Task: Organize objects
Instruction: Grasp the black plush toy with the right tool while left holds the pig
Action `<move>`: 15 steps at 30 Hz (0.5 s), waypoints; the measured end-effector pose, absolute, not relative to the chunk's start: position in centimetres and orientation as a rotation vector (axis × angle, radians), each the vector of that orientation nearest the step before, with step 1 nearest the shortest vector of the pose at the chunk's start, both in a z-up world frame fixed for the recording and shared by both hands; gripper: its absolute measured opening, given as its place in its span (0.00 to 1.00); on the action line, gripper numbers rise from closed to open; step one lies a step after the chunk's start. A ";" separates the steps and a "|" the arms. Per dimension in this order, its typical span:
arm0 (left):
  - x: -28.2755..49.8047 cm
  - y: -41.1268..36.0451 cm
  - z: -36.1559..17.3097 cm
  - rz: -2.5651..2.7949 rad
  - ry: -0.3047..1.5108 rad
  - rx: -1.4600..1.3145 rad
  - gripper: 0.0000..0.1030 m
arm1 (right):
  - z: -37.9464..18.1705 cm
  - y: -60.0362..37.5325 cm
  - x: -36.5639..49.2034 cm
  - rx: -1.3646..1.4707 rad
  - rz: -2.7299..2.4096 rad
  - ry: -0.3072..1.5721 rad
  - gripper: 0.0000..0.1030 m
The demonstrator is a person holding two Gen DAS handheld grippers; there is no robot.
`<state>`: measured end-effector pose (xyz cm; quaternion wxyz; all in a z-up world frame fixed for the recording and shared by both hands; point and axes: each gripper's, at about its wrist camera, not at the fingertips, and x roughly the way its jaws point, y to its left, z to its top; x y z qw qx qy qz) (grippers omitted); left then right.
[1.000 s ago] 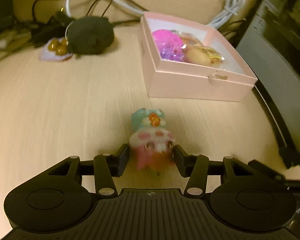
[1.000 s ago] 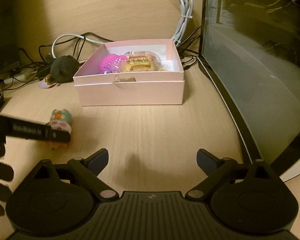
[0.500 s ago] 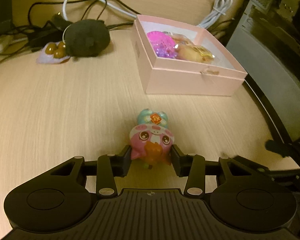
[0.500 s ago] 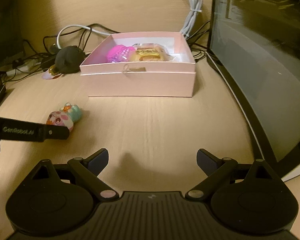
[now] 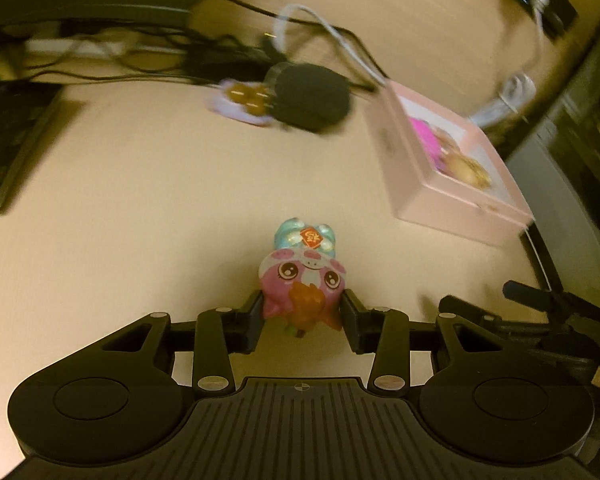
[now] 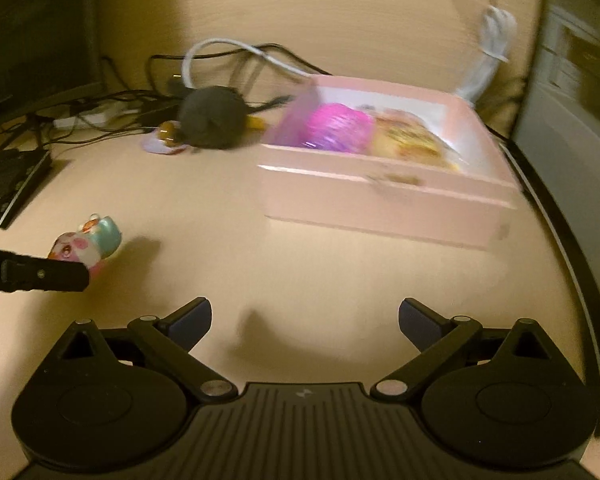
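My left gripper [image 5: 302, 320] is shut on a small pink and teal toy figure [image 5: 302, 276] and holds it above the wooden desk. The figure also shows in the right wrist view [image 6: 86, 246], with a left finger [image 6: 40, 275] across it. An open pink box [image 5: 448, 168] lies ahead to the right and holds a magenta ball [image 6: 336, 128] and a wrapped snack [image 6: 412, 142]. My right gripper [image 6: 305, 320] is open and empty, low over the desk in front of the box [image 6: 380, 196].
A dark plush toy [image 5: 310, 96] with a small lilac item [image 5: 242, 102] lies at the back among tangled cables [image 5: 148, 56]. A keyboard edge [image 5: 8, 148] is at the left. A monitor [image 6: 572, 128] stands at the right.
My left gripper has lifted the figure off the desk and swung left, so the box sits further right in its view. My right gripper's view has shifted left; its jaws stay open.
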<state>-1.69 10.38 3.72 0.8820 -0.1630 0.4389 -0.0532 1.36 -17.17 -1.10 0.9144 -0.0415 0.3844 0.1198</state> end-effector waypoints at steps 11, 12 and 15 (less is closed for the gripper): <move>-4.7 19.2 3.9 0.007 0.883 -0.464 0.43 | 3.3 -5.3 8.3 -0.173 0.361 0.617 0.98; -4.9 19.7 3.9 0.006 0.885 -0.468 0.43 | 3.4 -4.0 9.6 -0.180 0.362 0.613 0.98; -5.5 21.2 3.9 -0.002 0.891 -0.480 0.43 | 3.6 -1.6 13.6 -0.207 0.330 0.613 0.98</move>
